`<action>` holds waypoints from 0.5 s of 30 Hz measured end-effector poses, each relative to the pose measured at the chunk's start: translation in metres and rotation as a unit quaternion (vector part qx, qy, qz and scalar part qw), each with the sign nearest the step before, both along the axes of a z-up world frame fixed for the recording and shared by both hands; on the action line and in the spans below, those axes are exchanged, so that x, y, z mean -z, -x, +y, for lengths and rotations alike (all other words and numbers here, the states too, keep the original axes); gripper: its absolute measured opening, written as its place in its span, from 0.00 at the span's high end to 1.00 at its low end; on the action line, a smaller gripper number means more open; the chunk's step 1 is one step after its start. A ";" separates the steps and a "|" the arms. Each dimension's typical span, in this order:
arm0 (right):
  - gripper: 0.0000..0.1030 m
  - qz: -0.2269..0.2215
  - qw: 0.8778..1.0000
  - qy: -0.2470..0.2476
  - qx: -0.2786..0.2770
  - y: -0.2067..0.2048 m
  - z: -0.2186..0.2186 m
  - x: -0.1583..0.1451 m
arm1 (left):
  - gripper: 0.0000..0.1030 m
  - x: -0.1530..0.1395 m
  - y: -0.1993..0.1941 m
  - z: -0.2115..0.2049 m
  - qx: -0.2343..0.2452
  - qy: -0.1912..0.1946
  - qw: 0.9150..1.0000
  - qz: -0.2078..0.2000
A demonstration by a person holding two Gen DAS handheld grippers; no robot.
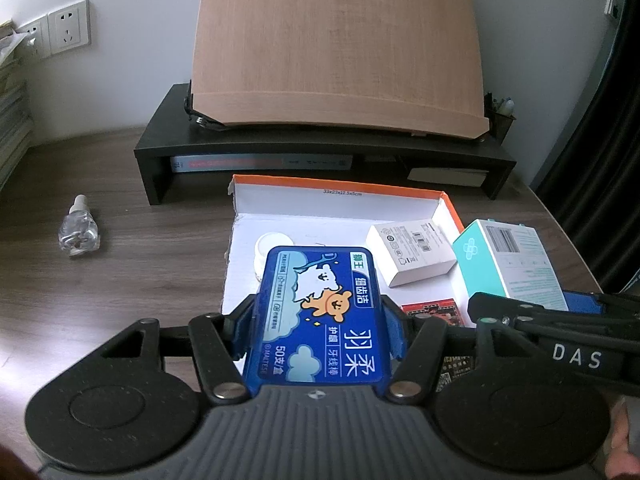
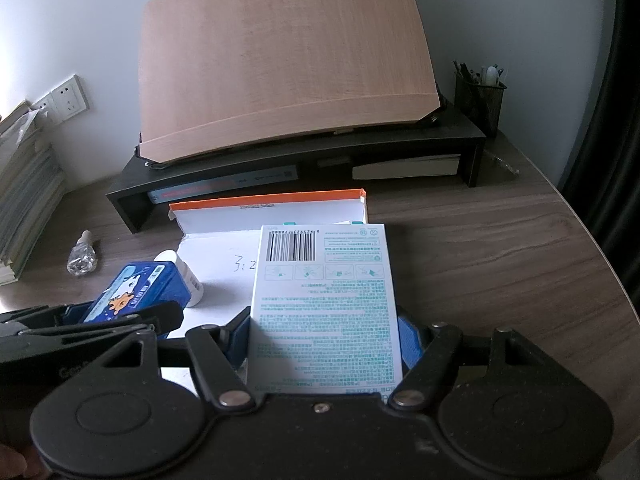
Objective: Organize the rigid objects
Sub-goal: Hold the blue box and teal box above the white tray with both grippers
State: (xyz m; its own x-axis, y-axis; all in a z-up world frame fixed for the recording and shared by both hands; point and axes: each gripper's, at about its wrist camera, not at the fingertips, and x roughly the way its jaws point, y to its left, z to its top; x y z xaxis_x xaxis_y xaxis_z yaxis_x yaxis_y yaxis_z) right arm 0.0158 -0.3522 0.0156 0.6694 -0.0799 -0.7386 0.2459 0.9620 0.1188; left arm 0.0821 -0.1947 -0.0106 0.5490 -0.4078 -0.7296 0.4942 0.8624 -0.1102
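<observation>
While clamped in each gripper: left (image 1: 318,320) "50支/盒" blue box (image 1: 320,312), right (image 2: 324,332) barcoded box (image 2: 324,300).

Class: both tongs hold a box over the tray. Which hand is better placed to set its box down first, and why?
Probably left. Its blue box hangs over bare tray floor near the white bottle; the right's teal box sits over the tray's right side, near the white box.

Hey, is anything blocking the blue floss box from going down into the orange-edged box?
Partly. The left hand-held gripper holds the blue floss box over the orange-edged box, above a white bottle lying below it. A white carton lies farther right; bare floor shows between them.
</observation>
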 end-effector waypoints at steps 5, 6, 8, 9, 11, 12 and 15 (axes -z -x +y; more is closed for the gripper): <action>0.18 0.001 1.000 0.001 0.000 -0.002 0.000 0.000 | 0.39 0.000 0.000 0.000 0.000 0.001 1.000 0.000; 0.18 0.001 1.000 0.001 0.000 -0.002 0.000 0.001 | 0.39 0.000 -0.001 0.000 -0.001 0.001 1.000 0.001; 0.18 0.002 1.000 0.001 0.000 -0.003 0.001 0.001 | 0.39 0.000 -0.001 0.000 0.000 0.001 1.000 0.001; 0.18 0.002 1.000 0.001 0.000 -0.003 0.001 0.001 | 0.39 0.000 -0.002 0.000 0.000 0.002 1.000 0.002; 0.18 0.002 1.000 0.001 0.001 -0.004 0.002 0.001 | 0.39 0.000 -0.002 0.000 0.000 0.002 1.000 0.001; 0.18 0.002 1.000 0.001 0.000 -0.004 0.003 0.000 | 0.39 0.000 -0.002 0.000 0.000 0.002 1.000 0.001; 0.18 0.001 1.000 0.002 0.001 -0.004 0.004 0.000 | 0.39 0.000 -0.002 0.001 0.001 0.004 1.000 0.001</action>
